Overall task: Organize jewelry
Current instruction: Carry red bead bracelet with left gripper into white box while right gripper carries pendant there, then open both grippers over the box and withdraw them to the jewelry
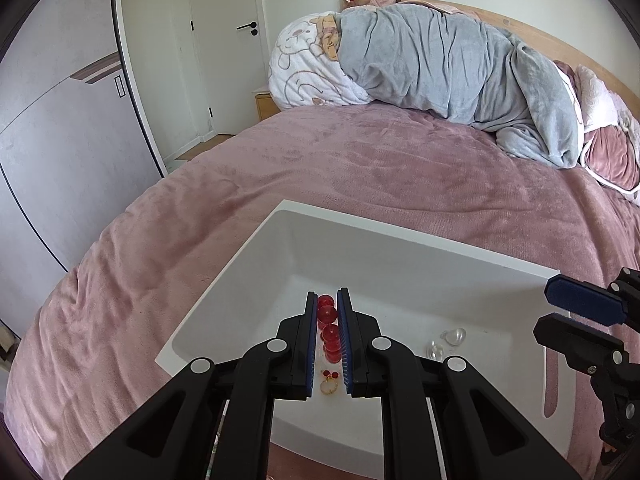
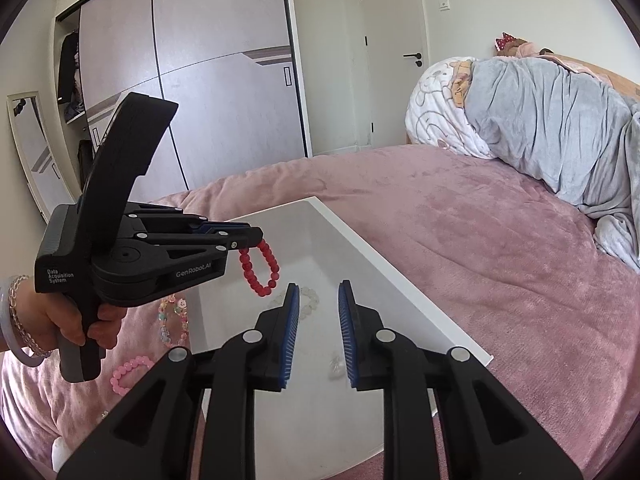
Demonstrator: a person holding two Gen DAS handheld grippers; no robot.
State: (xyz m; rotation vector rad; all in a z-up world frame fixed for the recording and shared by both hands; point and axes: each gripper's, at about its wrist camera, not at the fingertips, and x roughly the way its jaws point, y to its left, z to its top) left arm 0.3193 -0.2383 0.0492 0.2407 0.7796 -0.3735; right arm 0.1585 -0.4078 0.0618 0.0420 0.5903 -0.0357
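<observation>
L claw [image 1: 328,300] clamps red bracelet [image 1: 329,330] over white tray [image 1: 224,300]; R claw [image 2: 319,288] open, empty.

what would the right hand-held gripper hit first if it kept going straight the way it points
Probably the clear bead bracelet lying on the floor of the white tray; it sits just beyond the open right hand-held gripper. Depth is hard to judge, so it might meet bare tray floor first.

Left tongs [image 2: 256,240] body: "GenRobot.AI"; rear block: "Data Acquisition System".
</observation>
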